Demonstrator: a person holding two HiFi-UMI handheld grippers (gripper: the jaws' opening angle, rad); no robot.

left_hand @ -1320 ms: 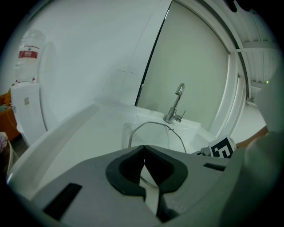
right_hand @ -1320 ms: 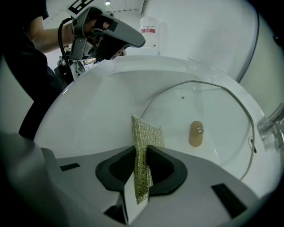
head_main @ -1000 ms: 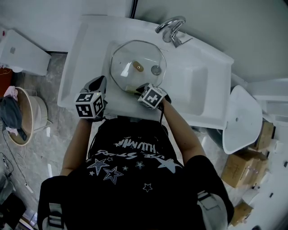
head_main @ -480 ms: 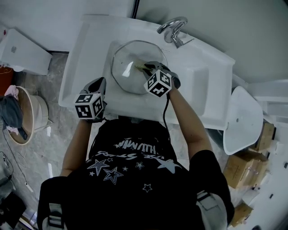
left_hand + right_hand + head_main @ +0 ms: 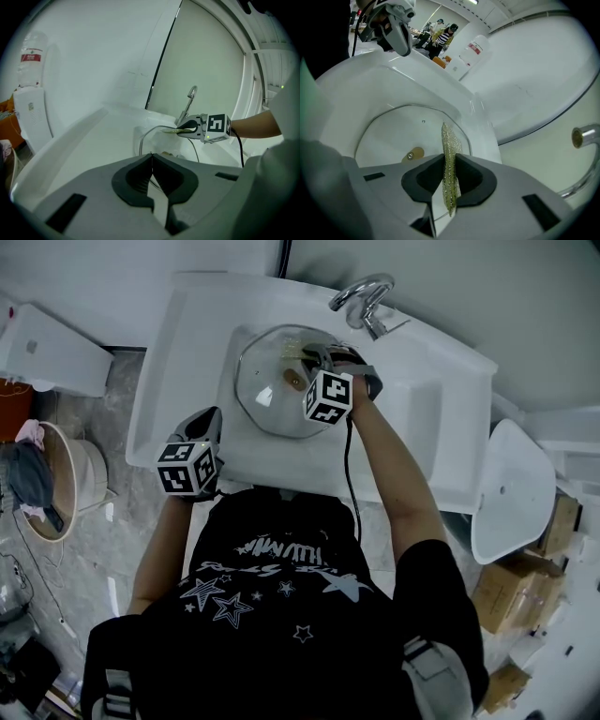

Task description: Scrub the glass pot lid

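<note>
White sink is cradling the glass pot lid, lying flat in the basin, probably so it is not sliding under scrubbing. Faucet is crowding the lid's far side. Left claw, clenched on nothing, is hovering by the near edge. Right claw is pinching a gold mesh scrubber over the far rim.

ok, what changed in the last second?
The right claw, shut on the scrubbing cloth, swept from the glass lid's near edge across it toward the faucet. The left claw stayed shut at the sink's front; the lid stayed put.
</note>
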